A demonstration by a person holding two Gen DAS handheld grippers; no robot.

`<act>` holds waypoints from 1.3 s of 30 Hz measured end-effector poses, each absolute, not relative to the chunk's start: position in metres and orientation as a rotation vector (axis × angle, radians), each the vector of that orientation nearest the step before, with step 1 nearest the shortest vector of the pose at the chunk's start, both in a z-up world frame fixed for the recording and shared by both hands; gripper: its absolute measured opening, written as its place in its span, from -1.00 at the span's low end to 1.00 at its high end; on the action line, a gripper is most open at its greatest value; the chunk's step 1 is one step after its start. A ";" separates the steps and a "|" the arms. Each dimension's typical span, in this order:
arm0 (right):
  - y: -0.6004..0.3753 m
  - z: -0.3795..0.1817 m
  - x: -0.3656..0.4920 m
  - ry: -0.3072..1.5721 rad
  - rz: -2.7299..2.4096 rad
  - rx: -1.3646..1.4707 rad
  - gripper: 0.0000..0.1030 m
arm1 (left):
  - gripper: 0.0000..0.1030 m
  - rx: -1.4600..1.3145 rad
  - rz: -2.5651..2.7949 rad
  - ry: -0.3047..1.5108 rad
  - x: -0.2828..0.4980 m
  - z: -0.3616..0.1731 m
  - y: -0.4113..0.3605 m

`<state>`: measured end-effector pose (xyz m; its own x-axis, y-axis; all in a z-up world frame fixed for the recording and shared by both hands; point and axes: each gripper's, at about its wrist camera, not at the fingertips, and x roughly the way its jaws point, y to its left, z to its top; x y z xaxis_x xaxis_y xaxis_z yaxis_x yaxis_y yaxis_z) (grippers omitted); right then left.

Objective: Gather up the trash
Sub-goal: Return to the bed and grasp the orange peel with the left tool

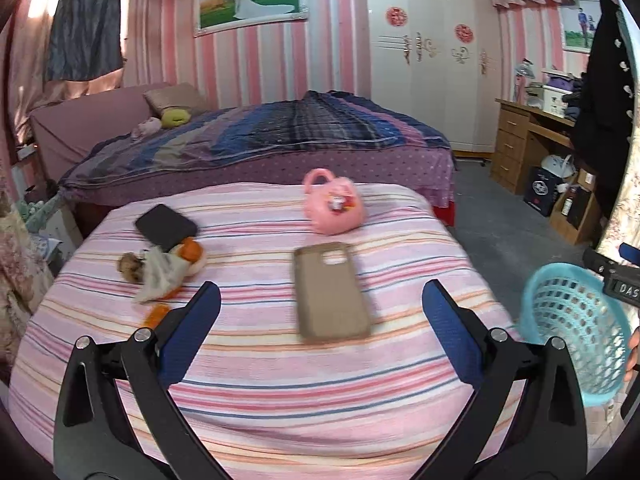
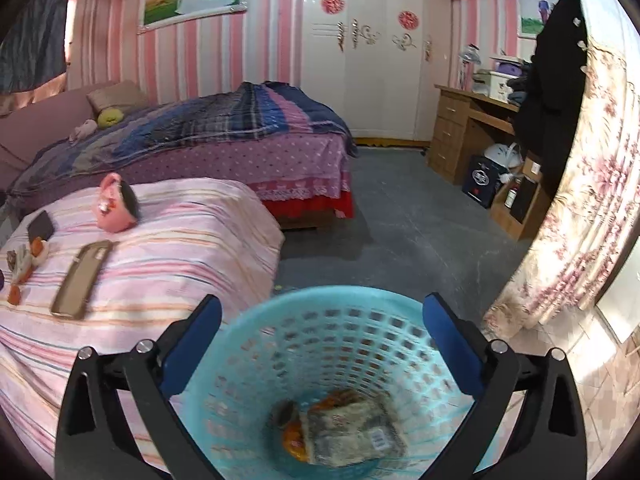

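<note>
Bedding in pink stripes covers the small bed (image 1: pixel 280 380), the landmark here. On it, from big to small: a tan phone case (image 1: pixel 330 292) near its middle, a pink toy bag (image 1: pixel 334 208) beyond that toward the far edge, a dark wallet (image 1: pixel 166 226) at the far left, and just in front of the wallet a heap of crumpled wrappers and orange peel (image 1: pixel 162 270), the trash not yet gathered. Off the bed's right side stands the blue basket (image 2: pixel 340 360), with wrappers and peel already lying at its bottom.

Both claws stand wide open and empty: the left claw (image 1: pixel 320 320) hovers over the bed, the right claw (image 2: pixel 322 328) over the basket's mouth.

Risk, as I judge it: the phone case lies nearest the left claw, so a hasty grab could take it instead of trash; loose peel may slip free.

Readable writing: only "DAS" on the right claw's body.
</note>
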<state>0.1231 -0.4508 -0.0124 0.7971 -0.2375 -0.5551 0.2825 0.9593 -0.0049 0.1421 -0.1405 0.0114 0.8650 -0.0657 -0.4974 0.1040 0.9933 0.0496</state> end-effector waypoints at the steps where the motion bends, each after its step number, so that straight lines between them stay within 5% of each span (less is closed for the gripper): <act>1: -0.444 -0.012 0.126 0.583 -0.264 0.088 0.91 | 0.89 0.078 -0.076 0.517 0.144 0.012 -0.133; 23: -0.331 -0.027 0.181 0.612 -0.174 0.144 0.91 | 0.89 -0.053 0.040 0.678 0.187 -0.039 0.015; 39: -0.270 -0.042 0.216 0.646 -0.196 -0.027 0.91 | 0.89 -0.120 0.097 0.828 0.227 -0.080 0.045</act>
